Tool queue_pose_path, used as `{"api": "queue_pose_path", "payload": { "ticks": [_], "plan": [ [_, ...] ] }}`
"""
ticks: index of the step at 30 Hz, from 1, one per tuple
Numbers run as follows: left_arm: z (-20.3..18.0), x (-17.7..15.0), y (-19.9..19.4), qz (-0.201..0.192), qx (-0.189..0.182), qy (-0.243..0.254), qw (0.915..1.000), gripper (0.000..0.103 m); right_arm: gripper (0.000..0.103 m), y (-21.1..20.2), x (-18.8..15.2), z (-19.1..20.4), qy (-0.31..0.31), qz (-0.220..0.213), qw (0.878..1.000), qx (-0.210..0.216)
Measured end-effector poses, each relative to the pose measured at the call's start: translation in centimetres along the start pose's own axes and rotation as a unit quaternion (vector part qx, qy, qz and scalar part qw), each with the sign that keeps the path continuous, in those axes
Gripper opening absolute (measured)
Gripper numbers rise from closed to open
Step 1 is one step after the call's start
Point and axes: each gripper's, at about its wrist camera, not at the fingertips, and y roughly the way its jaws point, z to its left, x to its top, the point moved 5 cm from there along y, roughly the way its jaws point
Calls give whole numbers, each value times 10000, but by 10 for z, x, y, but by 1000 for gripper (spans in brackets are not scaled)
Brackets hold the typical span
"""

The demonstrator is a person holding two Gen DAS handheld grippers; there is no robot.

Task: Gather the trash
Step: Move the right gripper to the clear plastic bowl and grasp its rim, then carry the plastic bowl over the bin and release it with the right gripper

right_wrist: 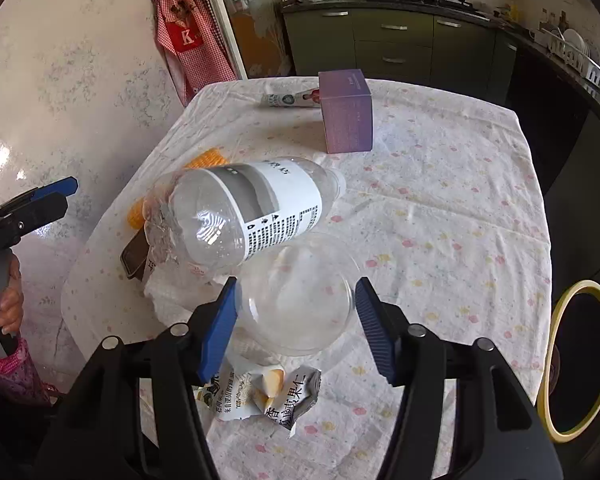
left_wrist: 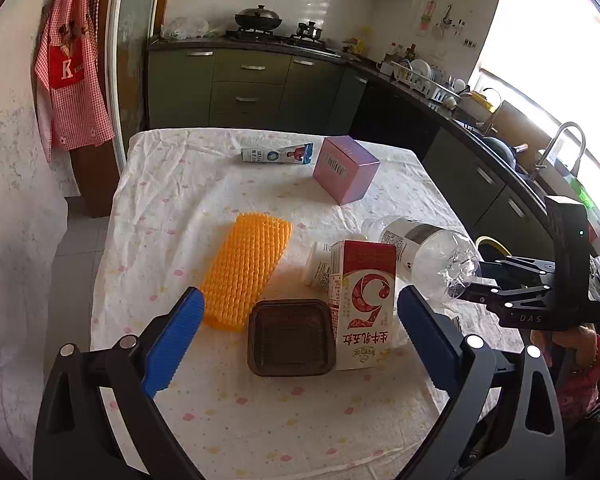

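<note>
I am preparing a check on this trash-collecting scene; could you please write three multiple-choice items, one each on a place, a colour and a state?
1. Where does the tube lie?
A) beside the purple box
B) in the brown tray
C) on the milk carton

2. What colour is the bumpy mat?
A) green
B) orange
C) black

3. How is the left gripper?
A) shut on the milk carton
B) shut on the brown tray
C) open, holding nothing

Answers: 1 A, both lie at the table's far end; 2 B, it is plainly orange; 3 C, its blue pads stand wide apart.
</note>
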Motion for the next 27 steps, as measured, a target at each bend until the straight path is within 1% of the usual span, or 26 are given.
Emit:
{"api": "queue_pose_path", "payload": {
  "ticks": [4,10,14,23,27],
  "plan": [
    [-1,-2,4,35,-17,-5,10000,96,56,-13,-2,-9,124,-93,9999,-5],
    [-2,-6,9,94,-54,-38,9999,96,56,-31,-8,-35,450,-272,9984,-196],
    [-4,-9,13,141,-69,-28,9999,96,56,-34,-12,-49,632,-290,9972,-284],
    [-6,-10,15,162,-52,1,9999,96,56,-34,-15,-58,722,-288,9965,-308],
    [-8,-9,15,166,-53,24,9998,96,56,-43,-14,-65,791,-399,9955,-334]
  ]
}}
